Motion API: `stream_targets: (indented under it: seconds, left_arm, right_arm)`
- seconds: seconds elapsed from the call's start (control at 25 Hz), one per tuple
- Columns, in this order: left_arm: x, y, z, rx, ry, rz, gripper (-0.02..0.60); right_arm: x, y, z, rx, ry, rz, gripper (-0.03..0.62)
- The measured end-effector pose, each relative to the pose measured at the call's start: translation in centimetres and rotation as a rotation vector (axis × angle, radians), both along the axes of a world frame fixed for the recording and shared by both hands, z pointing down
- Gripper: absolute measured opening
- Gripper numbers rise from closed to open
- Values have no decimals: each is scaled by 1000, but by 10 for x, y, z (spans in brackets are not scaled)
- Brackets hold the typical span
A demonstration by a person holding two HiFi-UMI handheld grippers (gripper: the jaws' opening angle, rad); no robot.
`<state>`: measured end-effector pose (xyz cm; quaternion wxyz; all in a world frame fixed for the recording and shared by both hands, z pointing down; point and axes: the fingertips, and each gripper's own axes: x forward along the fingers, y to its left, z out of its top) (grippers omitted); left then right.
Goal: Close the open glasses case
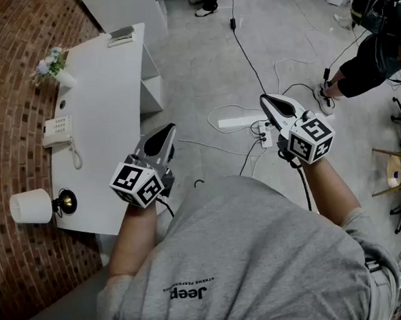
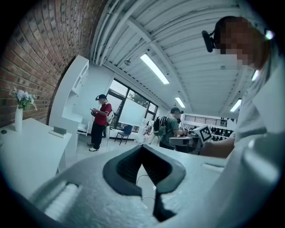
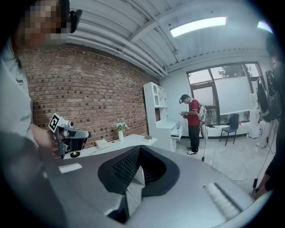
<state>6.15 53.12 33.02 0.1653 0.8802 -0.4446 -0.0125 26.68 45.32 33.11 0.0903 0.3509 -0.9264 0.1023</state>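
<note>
Left gripper: jaws pressed together, empty, held in the air beside the white desk.
Right gripper: jaws pressed together, empty, above the floor cables.
Glasses case: far end of desk, well apart from both.

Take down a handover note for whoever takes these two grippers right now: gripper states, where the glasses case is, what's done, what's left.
Left gripper: shut, empty, in the air beside the white desk.
Right gripper: shut, empty, above the floor.
Glasses case: not surely seen; a small grey thing at the desk's far end may be it.
Done: nothing yet.
Left: find the case, reach it, close it.
</note>
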Motion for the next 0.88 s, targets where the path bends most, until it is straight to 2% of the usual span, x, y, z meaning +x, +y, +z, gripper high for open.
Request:
stream_targets:
  seconds: [0.6, 0.88]
  left_arm:
    - [26, -5, -7, 4, -17, -10, -3]
    - [65, -7, -16, 14, -38, -27, -3]
  right_arm:
    - [20, -7, -6, 3, -22, -20, 9]
    - [57, -12, -16, 22, -44, -31, 9]
